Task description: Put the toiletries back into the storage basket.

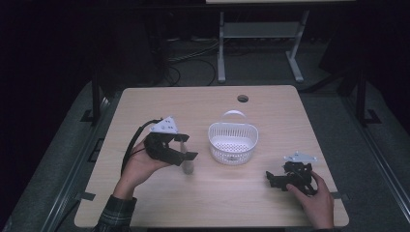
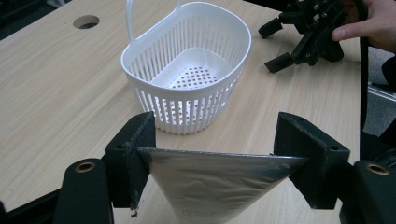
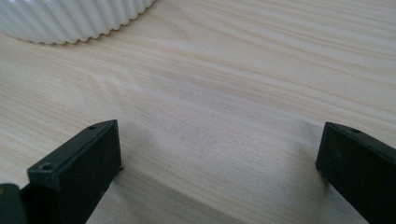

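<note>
The left gripper (image 2: pixel 212 158) is clamped on a silver pouch (image 2: pixel 210 186), lifted just beside the white basket (image 2: pixel 140 70). The basket is empty, so dropping the pouch in remains. The right gripper (image 3: pixel 219 177) rests on the table (image 3: pixel 233 70), jaws apart and holding nothing.

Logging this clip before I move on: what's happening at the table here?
A person works at a wooden table with a gripper in each hand. The left gripper has its jaws closed across the top edge of a silvery pouch, held upright just short of the white basket, which sits mid-table with nothing in it. The right gripper rests low on the table off to the basket's side, jaws open with nothing between them. The pouch is not yet in the basket.
</note>
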### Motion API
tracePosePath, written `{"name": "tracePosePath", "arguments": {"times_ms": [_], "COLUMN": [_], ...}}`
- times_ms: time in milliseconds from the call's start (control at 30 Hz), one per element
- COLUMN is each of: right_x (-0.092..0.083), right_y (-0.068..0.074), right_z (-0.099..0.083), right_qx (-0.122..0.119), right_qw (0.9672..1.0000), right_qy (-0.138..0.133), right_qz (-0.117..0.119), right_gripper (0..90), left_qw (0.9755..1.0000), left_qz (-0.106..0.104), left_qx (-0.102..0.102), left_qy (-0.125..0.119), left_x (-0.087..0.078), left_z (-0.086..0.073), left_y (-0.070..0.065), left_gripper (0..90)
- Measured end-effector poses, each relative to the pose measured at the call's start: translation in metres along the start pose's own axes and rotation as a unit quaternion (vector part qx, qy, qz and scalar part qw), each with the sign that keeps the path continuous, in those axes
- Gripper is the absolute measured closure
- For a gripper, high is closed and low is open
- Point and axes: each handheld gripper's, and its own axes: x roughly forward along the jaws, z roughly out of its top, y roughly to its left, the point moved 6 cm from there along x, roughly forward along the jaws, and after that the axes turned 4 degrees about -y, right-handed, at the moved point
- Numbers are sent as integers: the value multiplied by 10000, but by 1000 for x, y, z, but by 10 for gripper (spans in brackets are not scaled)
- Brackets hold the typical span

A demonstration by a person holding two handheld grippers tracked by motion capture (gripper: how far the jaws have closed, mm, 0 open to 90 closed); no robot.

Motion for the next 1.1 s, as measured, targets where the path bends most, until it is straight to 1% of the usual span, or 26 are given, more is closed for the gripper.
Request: {"name": "tracePosePath", "arguments": {"times_ms": [333,367,767,900,933,1100], "right_x": [0,0,0,0,0,0], "right_y": [0,0,0,0,0,0], "right_z": [0,0,0,0,0,0], "right_qx": [-8,-7,3,-7,-7,-1], "right_qw": [10000,10000,10000,10000,10000,10000], "right_qy": [-6,-7,-5,-10,-9,-5], "right_qz": [-10,-11,-6,-8,-9,-10], "right_gripper": [0,0,0,0,0,0], "left_qw": [10000,10000,9999,9998,9998,9997], "left_qz": [55,50,83,103,114,94], "left_qx": [19,-10,21,-11,11,-5], "left_qy": [-62,-84,-119,-151,-159,-223], "left_x": [-2,-2,-3,-4,-4,-5], "left_z": [10,11,28,33,34,40], "left_y": [5,4,9,11,11,13], "left_gripper": [295,295,295,295,295,295]}}
